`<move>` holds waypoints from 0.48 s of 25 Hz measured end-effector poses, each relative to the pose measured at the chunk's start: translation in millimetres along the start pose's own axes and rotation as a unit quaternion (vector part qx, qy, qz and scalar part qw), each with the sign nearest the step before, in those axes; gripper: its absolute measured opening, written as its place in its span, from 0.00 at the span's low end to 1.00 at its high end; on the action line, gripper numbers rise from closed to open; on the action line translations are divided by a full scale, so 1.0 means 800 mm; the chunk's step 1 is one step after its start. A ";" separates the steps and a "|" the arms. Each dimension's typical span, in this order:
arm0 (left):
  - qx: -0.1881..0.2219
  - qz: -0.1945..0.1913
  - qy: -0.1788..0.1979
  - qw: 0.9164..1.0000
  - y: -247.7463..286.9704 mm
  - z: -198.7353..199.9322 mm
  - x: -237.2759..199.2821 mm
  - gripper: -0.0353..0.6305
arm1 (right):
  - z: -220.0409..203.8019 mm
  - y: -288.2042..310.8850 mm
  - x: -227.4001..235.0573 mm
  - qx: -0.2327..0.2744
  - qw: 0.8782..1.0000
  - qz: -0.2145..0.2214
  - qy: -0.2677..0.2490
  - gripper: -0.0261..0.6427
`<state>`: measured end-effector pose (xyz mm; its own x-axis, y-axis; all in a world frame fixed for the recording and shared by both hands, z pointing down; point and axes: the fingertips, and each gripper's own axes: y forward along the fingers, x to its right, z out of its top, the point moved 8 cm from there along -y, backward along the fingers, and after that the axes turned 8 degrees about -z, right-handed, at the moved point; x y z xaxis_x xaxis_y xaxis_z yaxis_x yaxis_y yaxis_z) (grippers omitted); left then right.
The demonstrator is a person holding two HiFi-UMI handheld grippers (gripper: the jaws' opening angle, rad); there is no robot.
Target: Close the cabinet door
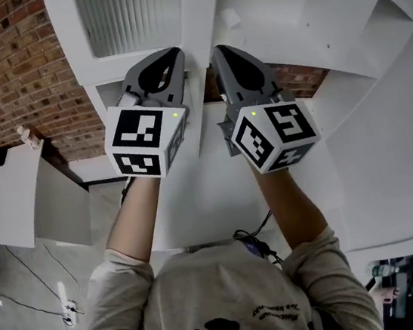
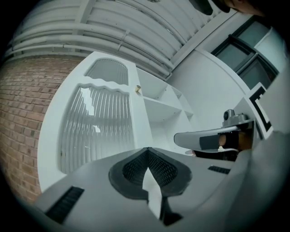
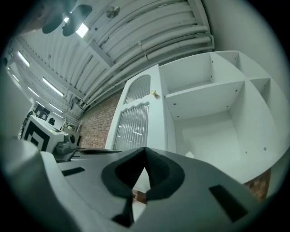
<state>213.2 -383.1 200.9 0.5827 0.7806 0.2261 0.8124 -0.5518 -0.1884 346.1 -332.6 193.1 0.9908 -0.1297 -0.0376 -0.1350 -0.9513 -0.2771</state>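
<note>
The white cabinet door (image 1: 124, 15) has a ribbed glass panel (image 2: 99, 131) and a small knob (image 2: 138, 89) near its right edge. To its right the cabinet's open shelves (image 3: 213, 104) show. In the head view the door's long edge (image 1: 201, 47) runs down between my two grippers. My left gripper (image 1: 174, 53) is shut and empty, its tips (image 2: 147, 149) pointing at the door's lower part. My right gripper (image 1: 219, 50) is also shut and empty, and its tips (image 3: 145, 149) point at the door edge (image 3: 156, 127). Whether either gripper touches the door I cannot tell.
A red brick wall (image 1: 2, 67) stands left of the cabinet. A low white unit (image 1: 5, 196) stands at the far left, with cables on the floor (image 1: 67, 310) below it. A small white piece (image 1: 230, 18) lies on a shelf.
</note>
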 end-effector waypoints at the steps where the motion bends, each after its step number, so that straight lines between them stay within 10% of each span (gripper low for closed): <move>1: -0.001 0.000 -0.002 1.000 -0.007 -0.003 0.004 0.06 | -0.004 -0.004 -0.004 0.000 1.000 -0.002 -0.001 0.05; 12: -0.014 0.024 -0.020 0.999 -0.074 -0.040 0.039 0.06 | -0.029 -0.065 -0.027 0.005 0.999 -0.031 -0.039 0.05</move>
<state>184.2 -335.2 249.7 0.6196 0.7644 0.1783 0.7846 -0.5961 -0.1705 331.8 -286.6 230.4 0.9944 -0.0479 -0.0938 -0.0734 -0.9540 -0.2906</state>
